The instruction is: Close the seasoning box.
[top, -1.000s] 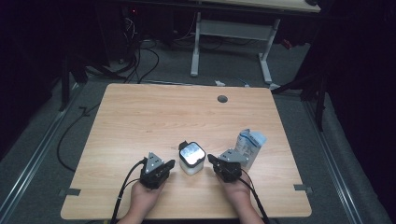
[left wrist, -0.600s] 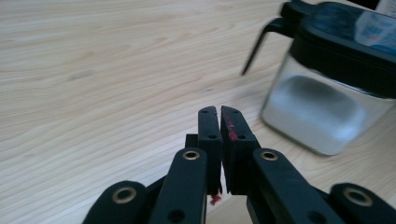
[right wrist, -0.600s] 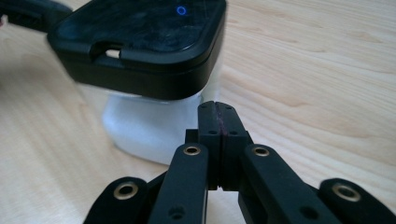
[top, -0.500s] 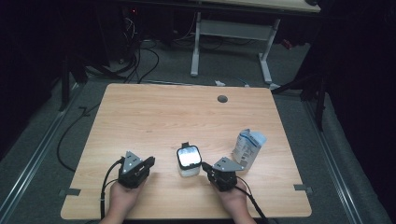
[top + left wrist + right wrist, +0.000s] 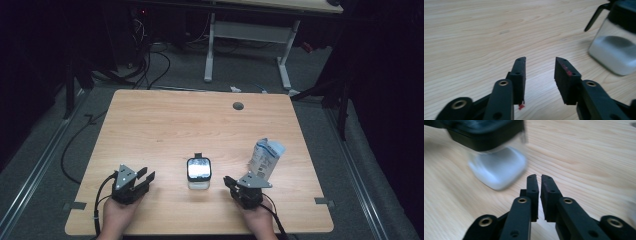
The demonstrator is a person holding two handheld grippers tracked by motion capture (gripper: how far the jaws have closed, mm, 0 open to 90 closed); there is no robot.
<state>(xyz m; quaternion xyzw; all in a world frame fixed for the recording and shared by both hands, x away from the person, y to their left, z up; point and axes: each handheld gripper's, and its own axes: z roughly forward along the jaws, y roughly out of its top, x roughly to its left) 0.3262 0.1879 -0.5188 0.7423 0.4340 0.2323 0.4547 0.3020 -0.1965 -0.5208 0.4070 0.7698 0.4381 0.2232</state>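
- Left gripper [image 5: 141,179]: held in a hand at the near edge of the wooden table [image 5: 165,125], well to the left of the jar. Its jaws have just been opening and stand moderately apart, with bare wood between them.
- Jar [image 5: 199,173]: stands upright near the table's front middle, between the two grippers and touching neither. Square clear body with rounded corners, under a black lid with a glossy top and a small black tab at the far side.
- Contents: the left gripper view shows the jar [image 5: 616,42] with a pale whitish mass low inside; what it is cannot be told.
- Right gripper [image 5: 229,183]: just right of the jar. Its jaws have just been opening and show a narrow slit, holding nothing.
- Pouch [image 5: 266,158]: a pale blue-and-white packet standing right of the jar, beyond the right gripper.
- The right gripper view gives the jar [image 5: 496,167] blurred, close up.
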